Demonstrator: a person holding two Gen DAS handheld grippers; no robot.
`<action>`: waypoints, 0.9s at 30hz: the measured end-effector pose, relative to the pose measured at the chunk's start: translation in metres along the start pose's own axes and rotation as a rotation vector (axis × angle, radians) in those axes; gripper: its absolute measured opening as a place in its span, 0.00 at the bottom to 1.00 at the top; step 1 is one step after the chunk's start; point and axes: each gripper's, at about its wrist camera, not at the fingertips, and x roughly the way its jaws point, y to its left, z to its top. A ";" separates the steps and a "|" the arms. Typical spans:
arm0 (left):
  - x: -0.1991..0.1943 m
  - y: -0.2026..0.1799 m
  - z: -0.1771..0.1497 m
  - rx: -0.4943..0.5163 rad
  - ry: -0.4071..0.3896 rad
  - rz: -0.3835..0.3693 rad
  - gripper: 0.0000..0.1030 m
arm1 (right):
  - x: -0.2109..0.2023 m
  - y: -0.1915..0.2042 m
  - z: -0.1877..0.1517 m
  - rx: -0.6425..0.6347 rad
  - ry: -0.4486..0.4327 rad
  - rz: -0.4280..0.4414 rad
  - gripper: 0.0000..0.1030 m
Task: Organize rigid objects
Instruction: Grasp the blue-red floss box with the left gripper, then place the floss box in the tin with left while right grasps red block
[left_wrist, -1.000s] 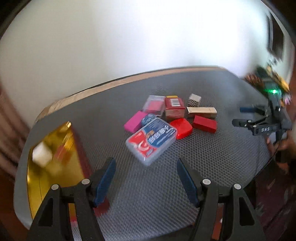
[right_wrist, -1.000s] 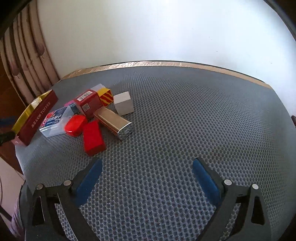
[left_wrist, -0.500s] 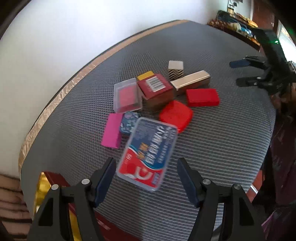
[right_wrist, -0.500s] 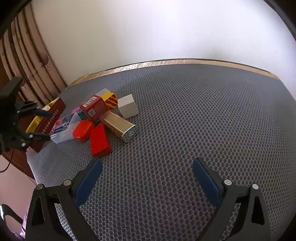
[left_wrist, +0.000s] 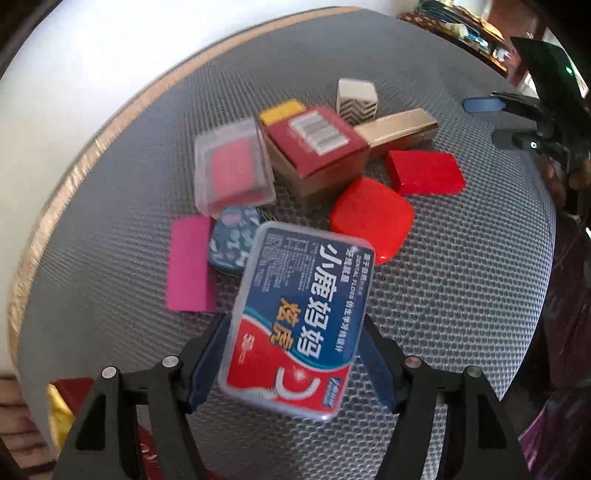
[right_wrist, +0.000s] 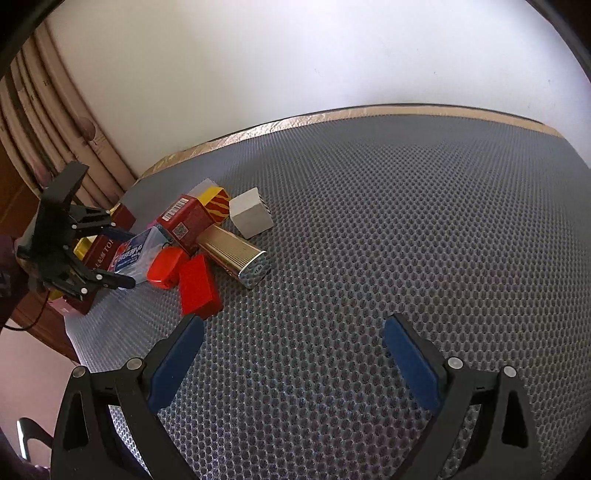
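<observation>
A clear floss box (left_wrist: 303, 325) with a blue and red label lies tilted at the near edge of a pile on the grey mesh table (left_wrist: 461, 295). My left gripper (left_wrist: 293, 325) points down over it, one blue pad at each long side. Its jaws are closing, and I see no firm press. The pile holds a red rounded case (left_wrist: 369, 218), a flat red box (left_wrist: 424, 171), a gold box (left_wrist: 395, 127), a barcode box (left_wrist: 317, 144) and a clear pink-filled case (left_wrist: 232, 170). My right gripper (right_wrist: 293, 325) stands open over bare mesh, nothing between its fingers.
A magenta block (left_wrist: 190, 262), a patterned blue tin (left_wrist: 232, 240), a zigzag cube (left_wrist: 356, 98) and a yellow box (left_wrist: 282, 110) also sit in the pile. A red and gold toffee tin (right_wrist: 99, 251) stands at the table's left edge. A white wall lies behind.
My left gripper swung from beside the toffee tin to above the pile, tipped downward and sank until the floss box fills the gap between its fingers. The right gripper barely shifted.
</observation>
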 end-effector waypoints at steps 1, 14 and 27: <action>0.002 0.005 0.002 -0.024 -0.007 -0.013 0.64 | 0.001 0.000 0.000 0.000 0.000 0.000 0.95; -0.037 -0.019 -0.050 -0.577 -0.282 -0.023 0.61 | 0.017 0.016 0.002 -0.064 0.023 -0.059 0.98; -0.057 -0.085 -0.078 -0.702 -0.393 -0.057 0.61 | 0.018 0.075 0.011 -0.209 0.046 0.134 0.64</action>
